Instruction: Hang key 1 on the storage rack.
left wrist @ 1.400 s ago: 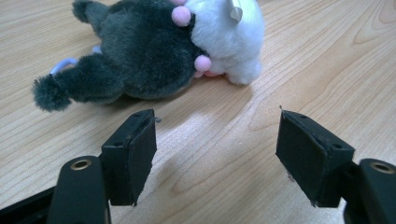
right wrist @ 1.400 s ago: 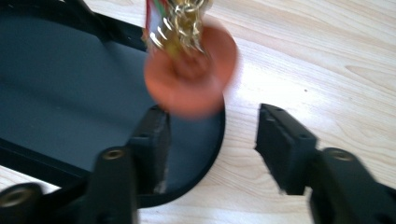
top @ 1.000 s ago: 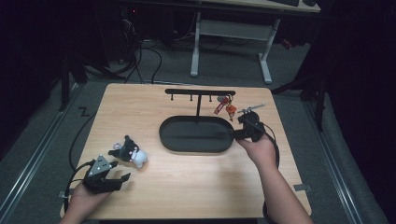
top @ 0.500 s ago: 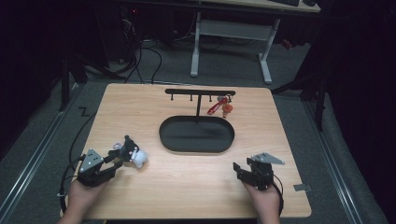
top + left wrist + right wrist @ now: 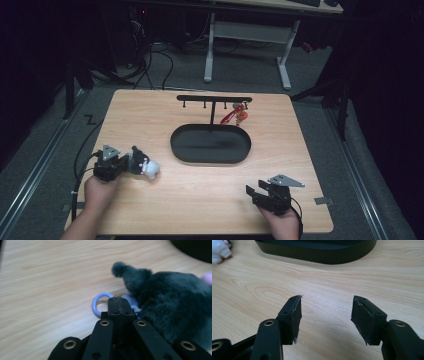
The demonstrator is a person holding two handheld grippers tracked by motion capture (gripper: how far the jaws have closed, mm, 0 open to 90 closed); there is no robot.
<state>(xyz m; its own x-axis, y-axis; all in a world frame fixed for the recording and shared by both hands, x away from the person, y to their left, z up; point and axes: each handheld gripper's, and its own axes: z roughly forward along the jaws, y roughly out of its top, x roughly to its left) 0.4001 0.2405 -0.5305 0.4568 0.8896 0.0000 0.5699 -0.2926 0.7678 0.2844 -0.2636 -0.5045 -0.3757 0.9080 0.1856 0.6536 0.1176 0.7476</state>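
Grey plush toy (image 5: 172, 307) is lying at the frame's lower left, where I am pinching its pale blue ring (image 5: 100, 303) with my left gripper (image 5: 117, 302). My right gripper (image 5: 325, 317) is resting wide apart at the lower right, near the black tray (image 5: 210, 145).

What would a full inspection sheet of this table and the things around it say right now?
Surface: wooden table, bare pale wood over most of it.
Job's things: black oval tray at the middle; black hook rack rising behind it, a red charm hanging near its right end; dark plush toy with a pale blue ring at the left.
Clutter: nothing seen.
Grippers: left claw shut on the ring's clip beside the toy; right claw open over bare wood, holding nothing.
Cables: black cable trailing from the left claw off the table's left side.
Surroundings: dark room, grey floor, white desk legs behind.
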